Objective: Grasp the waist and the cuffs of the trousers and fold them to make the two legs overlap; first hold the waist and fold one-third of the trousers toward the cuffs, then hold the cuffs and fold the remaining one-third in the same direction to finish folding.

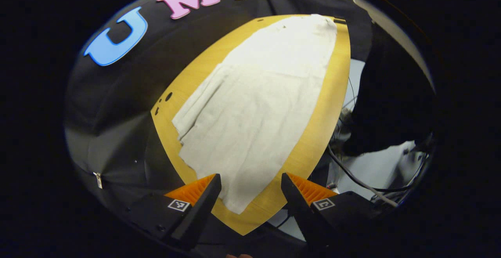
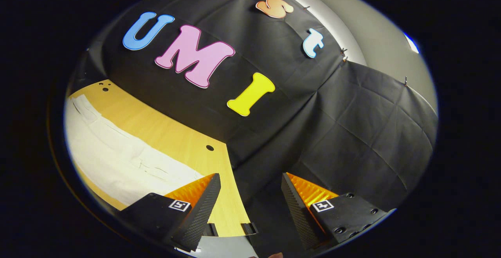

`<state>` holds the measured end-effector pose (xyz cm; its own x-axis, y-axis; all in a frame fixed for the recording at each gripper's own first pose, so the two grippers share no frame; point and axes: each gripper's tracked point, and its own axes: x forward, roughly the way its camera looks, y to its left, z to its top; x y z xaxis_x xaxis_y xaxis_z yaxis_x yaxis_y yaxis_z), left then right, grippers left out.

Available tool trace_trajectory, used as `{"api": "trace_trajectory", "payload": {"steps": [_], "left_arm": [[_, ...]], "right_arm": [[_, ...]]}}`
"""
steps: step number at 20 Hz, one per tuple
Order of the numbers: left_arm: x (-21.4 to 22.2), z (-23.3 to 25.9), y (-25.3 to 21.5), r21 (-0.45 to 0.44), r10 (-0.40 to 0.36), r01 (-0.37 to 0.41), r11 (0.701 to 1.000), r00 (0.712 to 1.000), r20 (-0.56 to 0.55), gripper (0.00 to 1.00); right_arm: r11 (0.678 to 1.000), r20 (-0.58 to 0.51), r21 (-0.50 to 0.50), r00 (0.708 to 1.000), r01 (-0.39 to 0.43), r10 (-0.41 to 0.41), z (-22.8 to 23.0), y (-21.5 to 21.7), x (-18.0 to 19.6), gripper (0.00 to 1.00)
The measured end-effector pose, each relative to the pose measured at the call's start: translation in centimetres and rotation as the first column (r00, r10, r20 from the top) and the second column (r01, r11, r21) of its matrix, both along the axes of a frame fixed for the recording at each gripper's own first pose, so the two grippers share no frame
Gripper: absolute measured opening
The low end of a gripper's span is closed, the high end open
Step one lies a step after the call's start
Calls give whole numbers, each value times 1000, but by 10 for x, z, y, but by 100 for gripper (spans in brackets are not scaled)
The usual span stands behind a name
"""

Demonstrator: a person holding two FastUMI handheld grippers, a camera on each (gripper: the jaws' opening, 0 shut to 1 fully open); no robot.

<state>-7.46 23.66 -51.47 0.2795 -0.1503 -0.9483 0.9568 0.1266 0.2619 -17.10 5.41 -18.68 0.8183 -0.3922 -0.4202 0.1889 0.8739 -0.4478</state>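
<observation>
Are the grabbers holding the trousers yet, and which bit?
No, nothing is held. The left gripper and right gripper are both open and empty. The cream cloth trousers lie flat on the yellow wooden table, untouched.

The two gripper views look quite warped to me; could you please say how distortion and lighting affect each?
Left gripper view: fisheye bows the yellow wooden table into a leaf shape; the off-white cloth trousers are evenly lit and sharp. Right gripper view: the table edge curves, and the trousers look overexposed.
</observation>
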Motion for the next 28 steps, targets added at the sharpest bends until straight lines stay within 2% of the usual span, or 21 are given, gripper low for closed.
{"api": "trace_trajectory", "payload": {"steps": [2,3,5,8,12,13,16,17,18,19,22,24,25,26,28], "left_arm": [[3,-13,3,62,-64,64,996,998,0,98],[7,-14,0,66,-96,95,993,995,14,98],[22,-18,-2,72,-107,105,992,994,22,96],[45,-25,-9,104,-118,114,988,993,30,96],[65,-36,-21,173,-198,197,965,980,-11,94],[66,-41,-22,190,-214,218,957,976,-41,79],[74,-49,-28,233,-260,272,934,962,-83,49],[75,-52,-29,241,-264,281,929,959,-99,31],[74,-52,-28,248,-263,285,926,958,-118,29],[73,-52,-28,253,-259,287,924,956,-138,18],[74,-53,-30,266,-228,263,928,961,-156,9],[74,-53,-31,270,-232,266,925,961,-151,7],[74,-52,-30,274,-244,275,922,959,-145,6],[73,-52,-30,277,-253,284,918,957,-140,6],[72,-52,-29,292,-266,296,909,954,-139,6]], "right_arm": [[1000,6,4,1000,24,-24,-1,-3,-2,96],[999,9,2,999,32,-32,-1,-6,-8,96],[999,2,-1,999,44,-44,-3,-13,-25,96],[999,-20,3,999,50,-50,-14,-18,-23,96],[1000,-67,-2,998,14,-14,-35,-18,-15,96],[1000,-79,-4,997,3,-3,-40,-18,-14,96],[1000,-114,-7,993,-25,24,-53,-18,-14,96],[999,-127,-10,991,-36,35,-58,-19,-14,96],[999,-140,-16,989,-47,44,-62,-18,-16,96],[998,-153,-19,987,-60,56,-67,-19,-16,96],[990,-207,-44,971,-133,121,-84,-15,-19,96],[965,-279,-85,936,-249,217,-103,-6,-20,96],[939,-329,-104,902,-328,279,-119,0,-26,96],[903,-383,-119,858,-414,343,-133,5,-28,96],[811,-487,-103,740,-576,463,-165,19,-40,96]]}}
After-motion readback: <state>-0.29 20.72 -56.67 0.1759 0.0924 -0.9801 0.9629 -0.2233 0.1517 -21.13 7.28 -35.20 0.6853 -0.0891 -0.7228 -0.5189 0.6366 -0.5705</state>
